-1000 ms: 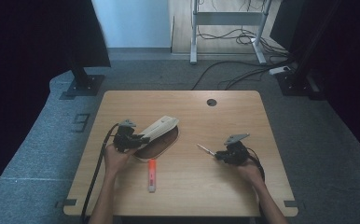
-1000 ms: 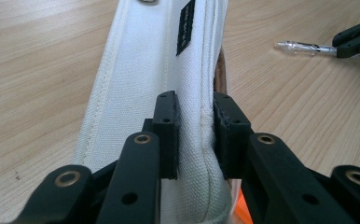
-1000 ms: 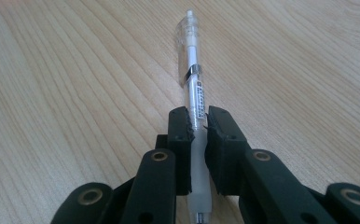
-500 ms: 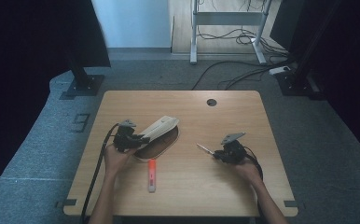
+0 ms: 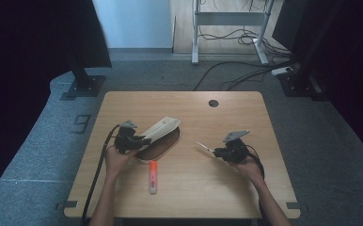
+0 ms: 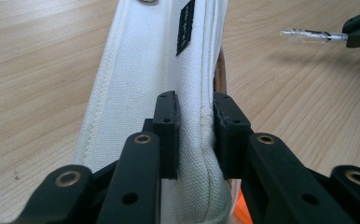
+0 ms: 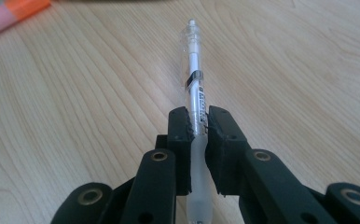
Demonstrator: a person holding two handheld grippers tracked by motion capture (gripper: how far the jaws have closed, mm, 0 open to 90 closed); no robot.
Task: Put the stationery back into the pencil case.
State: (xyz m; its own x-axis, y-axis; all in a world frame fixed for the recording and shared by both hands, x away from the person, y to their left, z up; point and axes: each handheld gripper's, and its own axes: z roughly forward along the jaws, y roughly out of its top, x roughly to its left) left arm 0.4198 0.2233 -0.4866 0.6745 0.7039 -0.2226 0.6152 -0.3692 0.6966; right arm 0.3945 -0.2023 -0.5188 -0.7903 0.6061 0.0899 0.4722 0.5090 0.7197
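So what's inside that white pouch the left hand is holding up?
The left gripper pinches the white pouch's upper flap and lifts it, baring a brown lining at the mouth. No contents show; the flap covers the deeper part.

You are looking at a large "9" marked on the grey carpeted floor (image 5: pixel 82 123) left of the table, while the small black tag (image 6: pixel 183 28) on the white canvas pouch (image 6: pixel 155 70) and the print on the clear plastic pen (image 7: pixel 196 88) are staying too blurred to read.
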